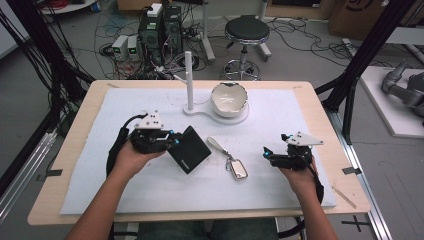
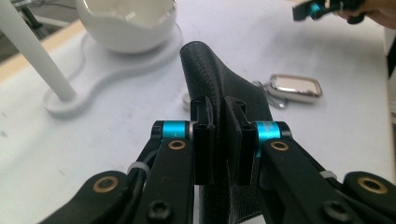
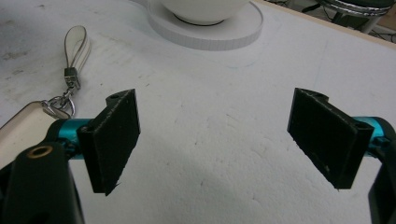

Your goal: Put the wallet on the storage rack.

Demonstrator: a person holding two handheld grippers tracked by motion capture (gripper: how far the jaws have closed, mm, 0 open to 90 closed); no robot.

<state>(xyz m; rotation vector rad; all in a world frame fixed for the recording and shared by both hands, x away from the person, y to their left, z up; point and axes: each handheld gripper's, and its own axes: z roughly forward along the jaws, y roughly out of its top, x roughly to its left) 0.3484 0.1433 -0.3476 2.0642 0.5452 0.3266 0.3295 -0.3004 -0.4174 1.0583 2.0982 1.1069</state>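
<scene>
High view: the left gripper (image 1: 172, 139) was noted left of centre, jaws clamped on a black wallet (image 1: 190, 149) held edge-up, its long axis running toward lower right, above the surface (image 1: 150, 190).

Left gripper view: the wallet stood between the closed jaws, pointing up-frame.

Right gripper view: the right gripper (image 3: 219, 140) jaws were seen wide apart, nothing between; a key fob (image 3: 21, 126) lay at left.

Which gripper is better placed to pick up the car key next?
Right. The right gripper is open and empty beside the car key; the left gripper is shut on the black wallet.
</scene>
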